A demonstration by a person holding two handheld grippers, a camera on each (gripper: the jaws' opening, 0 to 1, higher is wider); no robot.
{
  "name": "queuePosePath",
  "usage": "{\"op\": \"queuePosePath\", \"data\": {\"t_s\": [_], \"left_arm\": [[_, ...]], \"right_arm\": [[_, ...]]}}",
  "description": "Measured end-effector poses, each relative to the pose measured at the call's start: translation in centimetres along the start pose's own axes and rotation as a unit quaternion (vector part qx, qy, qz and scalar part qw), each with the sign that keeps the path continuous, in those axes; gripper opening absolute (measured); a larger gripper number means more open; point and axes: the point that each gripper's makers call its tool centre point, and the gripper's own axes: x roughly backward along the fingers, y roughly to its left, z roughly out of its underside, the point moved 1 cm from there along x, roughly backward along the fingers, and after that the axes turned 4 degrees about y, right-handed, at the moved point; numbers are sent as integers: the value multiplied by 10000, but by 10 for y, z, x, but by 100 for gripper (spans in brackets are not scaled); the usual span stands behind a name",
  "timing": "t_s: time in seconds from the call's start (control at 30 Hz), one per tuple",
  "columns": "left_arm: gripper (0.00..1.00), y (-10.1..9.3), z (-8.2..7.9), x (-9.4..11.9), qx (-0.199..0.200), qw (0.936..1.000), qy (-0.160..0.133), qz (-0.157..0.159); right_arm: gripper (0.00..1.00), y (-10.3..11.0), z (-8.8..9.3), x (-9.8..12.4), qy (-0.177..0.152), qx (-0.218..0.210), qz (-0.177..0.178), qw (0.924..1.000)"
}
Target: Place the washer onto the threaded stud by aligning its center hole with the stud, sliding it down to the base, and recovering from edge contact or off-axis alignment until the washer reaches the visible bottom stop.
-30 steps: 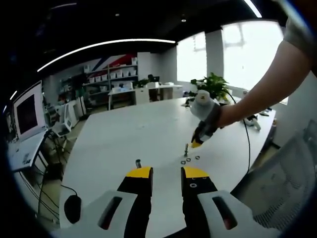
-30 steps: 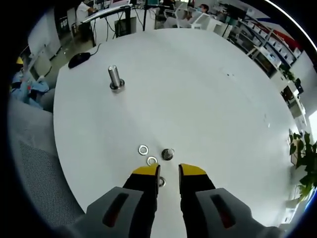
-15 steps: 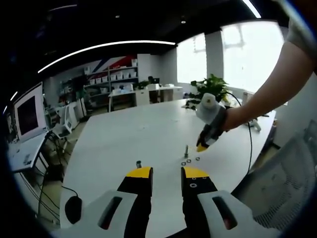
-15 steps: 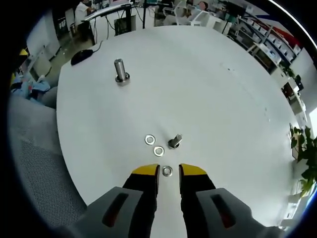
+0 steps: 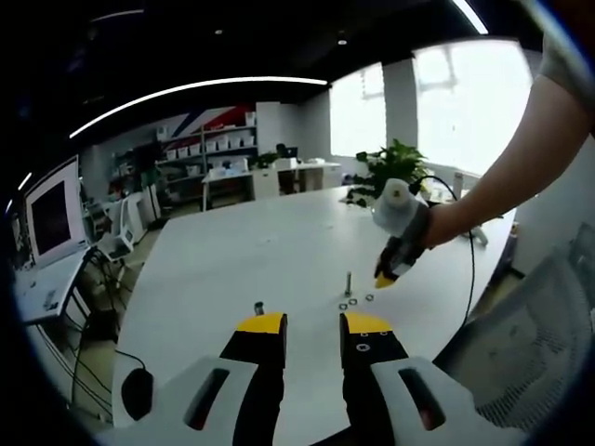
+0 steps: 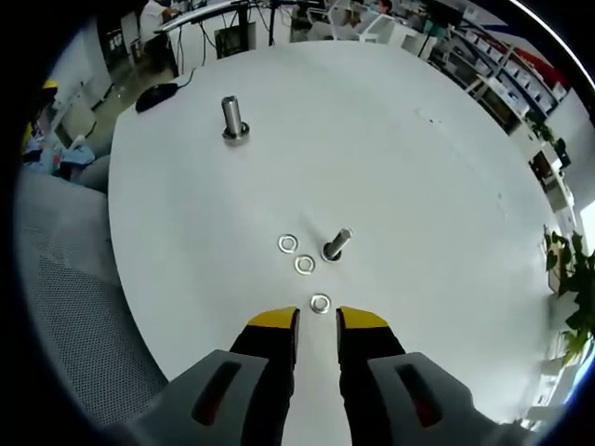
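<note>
Right gripper view: right tongs (image 6: 316, 323) released, empty, just short of the nearest washer (image 6: 320, 303) on the white surface (image 6: 418, 186), near the threaded stud (image 6: 335, 245). Left tongs (image 5: 313, 325) likewise released.

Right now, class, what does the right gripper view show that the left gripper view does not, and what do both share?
Right gripper view: its own fingers open, with the three washers clearly separate, the nearest washer just ahead of them.

Left gripper view: the right gripper held above the table by a person's arm, plus a monitor and plant.

Both: the white table, near stud and second stud.
</note>
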Motion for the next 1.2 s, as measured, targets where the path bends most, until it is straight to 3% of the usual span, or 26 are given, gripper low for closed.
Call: {"op": "queuePosePath", "data": {"t_s": [0.57, 1.2], "left_arm": [[20, 1, 3, -2, -26, 10000, 84, 0], [21, 2, 5, -3, -11, 9999, 145, -32]], "right_arm": [[18, 3, 2, -12, 13, -126, -81, 9999], [18, 9, 22, -33, 215, -281, -197, 9992]]}}
